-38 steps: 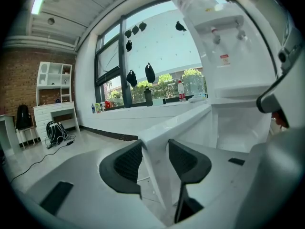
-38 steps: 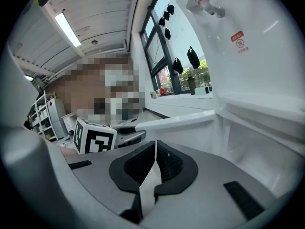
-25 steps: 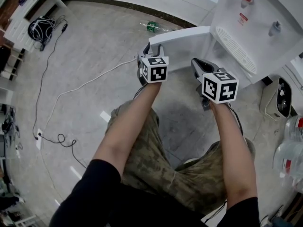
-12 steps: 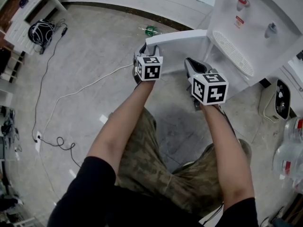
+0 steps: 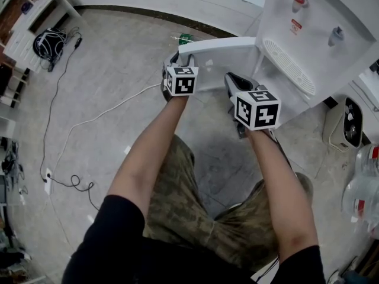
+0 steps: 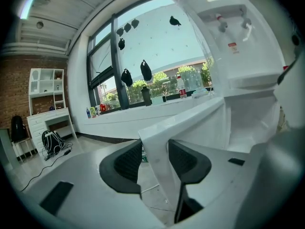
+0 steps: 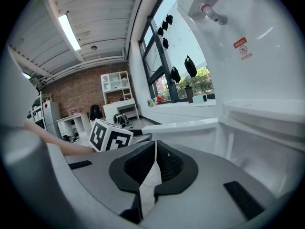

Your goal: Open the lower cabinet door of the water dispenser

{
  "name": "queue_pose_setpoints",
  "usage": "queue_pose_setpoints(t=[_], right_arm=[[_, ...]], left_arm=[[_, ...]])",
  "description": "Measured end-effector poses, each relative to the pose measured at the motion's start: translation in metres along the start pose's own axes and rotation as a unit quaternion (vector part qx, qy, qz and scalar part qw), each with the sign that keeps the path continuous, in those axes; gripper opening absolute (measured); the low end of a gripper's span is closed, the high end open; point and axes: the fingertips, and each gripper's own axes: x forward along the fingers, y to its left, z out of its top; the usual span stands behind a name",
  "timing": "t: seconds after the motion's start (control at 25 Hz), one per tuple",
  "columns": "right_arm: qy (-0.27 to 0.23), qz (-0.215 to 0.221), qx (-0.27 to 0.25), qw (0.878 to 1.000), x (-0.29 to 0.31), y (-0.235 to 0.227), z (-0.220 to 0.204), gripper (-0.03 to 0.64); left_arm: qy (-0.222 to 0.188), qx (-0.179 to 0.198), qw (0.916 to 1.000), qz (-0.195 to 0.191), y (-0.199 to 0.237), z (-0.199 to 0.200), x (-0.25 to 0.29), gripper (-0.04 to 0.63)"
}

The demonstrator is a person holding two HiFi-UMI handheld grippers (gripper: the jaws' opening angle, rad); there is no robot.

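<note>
well, the left tool [image 6: 155, 160] clamps the free edge of the lower cabinet door [image 6: 190, 123], which stands open from the water dispenser [image 5: 320, 22]. the right tool [image 7: 154, 163] sits closed and empty beside it. from overhead, marker cubes hide both tools' tips.

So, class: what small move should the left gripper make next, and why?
Probably swing the lower cabinet door slightly wider with the left gripper: its jaws clamp the door's free edge, and the door stands swung out from the water dispenser, seemingly not yet fully back.
</note>
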Motion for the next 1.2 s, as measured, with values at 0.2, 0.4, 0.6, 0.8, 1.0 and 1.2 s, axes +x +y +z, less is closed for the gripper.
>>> queue_pose_setpoints(t=[0.2, 0.4, 0.6, 0.8, 1.0, 1.2], right_arm=[[-0.001, -0.003, 0.018, 1.0, -0.002, -0.008, 0.003, 0.009], [-0.008, -0.005, 0.025, 1.0, -0.005, -0.015, 0.008, 0.009], [0.004, -0.02, 0.005, 1.0, -0.005, -0.024, 0.002, 0.009], [-0.008, -0.005, 0.006, 1.0, -0.003, -0.019, 0.009, 0.009], [-0.007, -0.002, 0.001, 1.0, -0.003, -0.022, 0.005, 0.008], [-0.011, -0.012, 0.0, 1.0, -0.007, -0.037, 0.006, 0.008]], left_arm=[[0.005, 0.004, 1.0, -0.003, 0.004, 0.002, 0.009, 0.167], [0.007, 0.012, 0.9999, -0.009, 0.007, 0.003, 0.016, 0.164], [0.011, 0.013, 0.9996, -0.021, 0.008, 0.007, 0.024, 0.163], [0.023, 0.013, 0.9992, -0.029, 0.011, 0.007, 0.032, 0.161], [0.044, 0.007, 0.9988, -0.02, 0.013, 0.009, 0.04, 0.161], [0.055, 0.0, 0.9984, -0.013, 0.015, 0.009, 0.046, 0.161]])
